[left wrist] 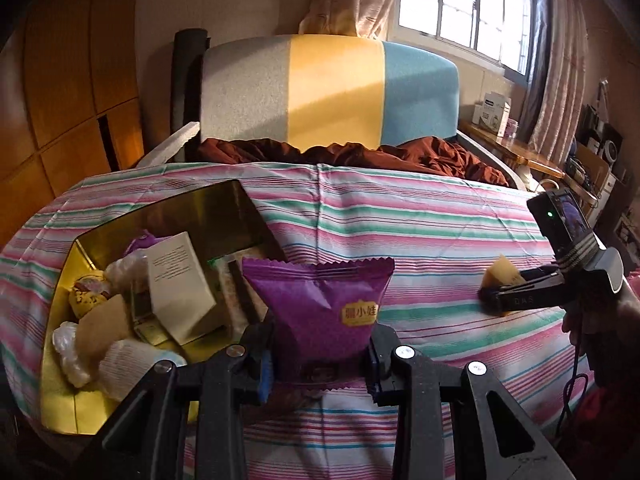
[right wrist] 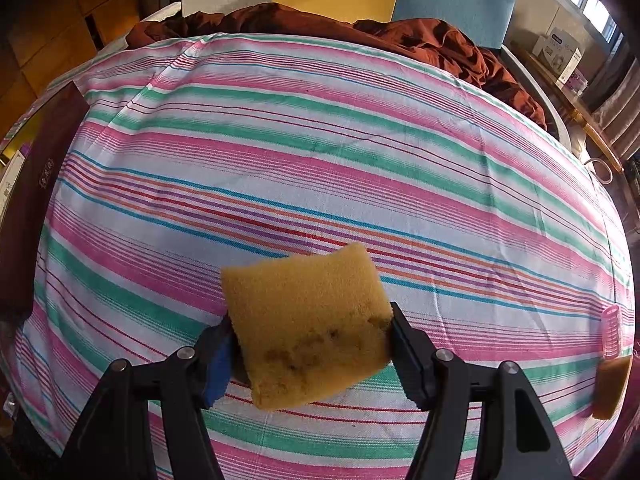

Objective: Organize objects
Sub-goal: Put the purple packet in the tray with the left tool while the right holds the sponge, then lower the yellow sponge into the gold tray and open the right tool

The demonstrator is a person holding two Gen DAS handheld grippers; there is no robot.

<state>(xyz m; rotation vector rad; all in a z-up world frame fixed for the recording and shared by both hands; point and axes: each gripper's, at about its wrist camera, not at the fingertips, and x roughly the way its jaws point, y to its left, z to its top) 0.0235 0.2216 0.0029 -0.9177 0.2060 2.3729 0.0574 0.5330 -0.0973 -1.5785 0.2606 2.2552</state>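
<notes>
Striped surface (left wrist: pixel 420 216) | we're gripping purple packet (left wrist: pixel 320 304) in left gripper (left wrist: pixel 320 364) — gold box (left wrist: pixel 160 216) lying just left | right gripper (right wrist: pixel 312 344) clamping sponge (right wrist: pixel 308 328)

The right gripper (right wrist: pixel 310 344) clamps a yellow sponge (right wrist: pixel 308 326) above the striped cloth (right wrist: pixel 320 160), with a pink roller (right wrist: pixel 612 336) at the cloth's right edge.

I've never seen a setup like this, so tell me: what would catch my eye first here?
Probably the purple snack packet pinched in the left gripper, beside a gold box crammed with odds and ends. Then the yellow sponge clamped in the right gripper, above the striped cloth.
</notes>
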